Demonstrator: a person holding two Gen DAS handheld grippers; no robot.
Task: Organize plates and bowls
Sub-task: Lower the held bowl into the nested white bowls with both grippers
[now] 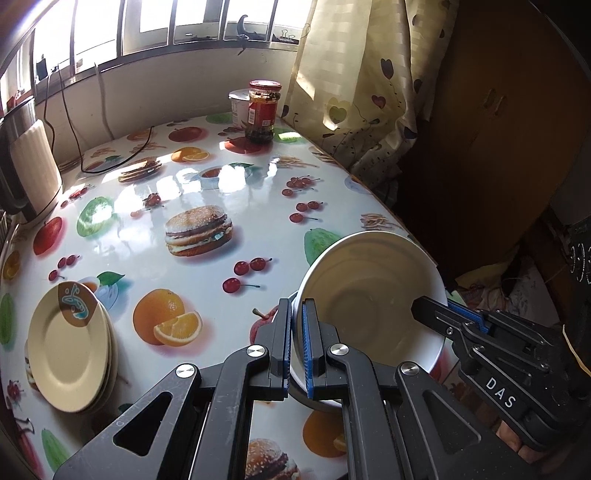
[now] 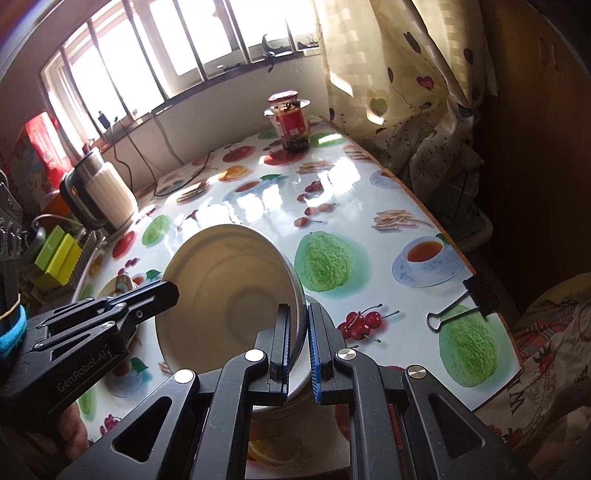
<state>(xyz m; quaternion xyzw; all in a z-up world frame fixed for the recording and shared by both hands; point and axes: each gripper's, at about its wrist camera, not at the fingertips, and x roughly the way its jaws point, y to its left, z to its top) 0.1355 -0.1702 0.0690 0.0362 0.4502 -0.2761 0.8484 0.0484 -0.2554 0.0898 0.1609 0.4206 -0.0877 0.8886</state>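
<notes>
Sunlight from a barred window [image 1: 155,22] falls across a glossy table [image 1: 207,177] covered with a cloth printed with burgers, oranges, cherries and green fruit.

At the lower centre of the left wrist view, the left gripper [image 1: 295,325] is seen pinching the left rim of a white bowl [image 1: 365,291], its blue pads pressed onto the edge. The bowl is held tilted, its hollow turned toward the camera, over the right-hand edge of the table. At the lower right of the same view, the right gripper [image 1: 428,306] is seen reaching over the opposite rim of the bowl.

In the right wrist view, the right gripper [image 2: 297,321] is clamped on the right rim of the same bowl [image 2: 229,291], at the lower centre of the frame. A second rim can be made out just behind the first between the pads; whether one bowl or a nested pair is held cannot be told. The left gripper [image 2: 166,291] is seen at the lower left, closed on the far rim.

A stack of cream plates [image 1: 70,347] lies at the lower left of the left wrist view, well apart from the bowl. A red-lidded jar [image 1: 263,110] stands at the far end of the table, with a white tub [image 1: 238,105] just behind it. A kettle [image 2: 105,195] stands at the left, and a black binder clip [image 2: 465,299] is fixed on the right edge of the table. A patterned curtain [image 1: 362,81] hangs at the upper right.
</notes>
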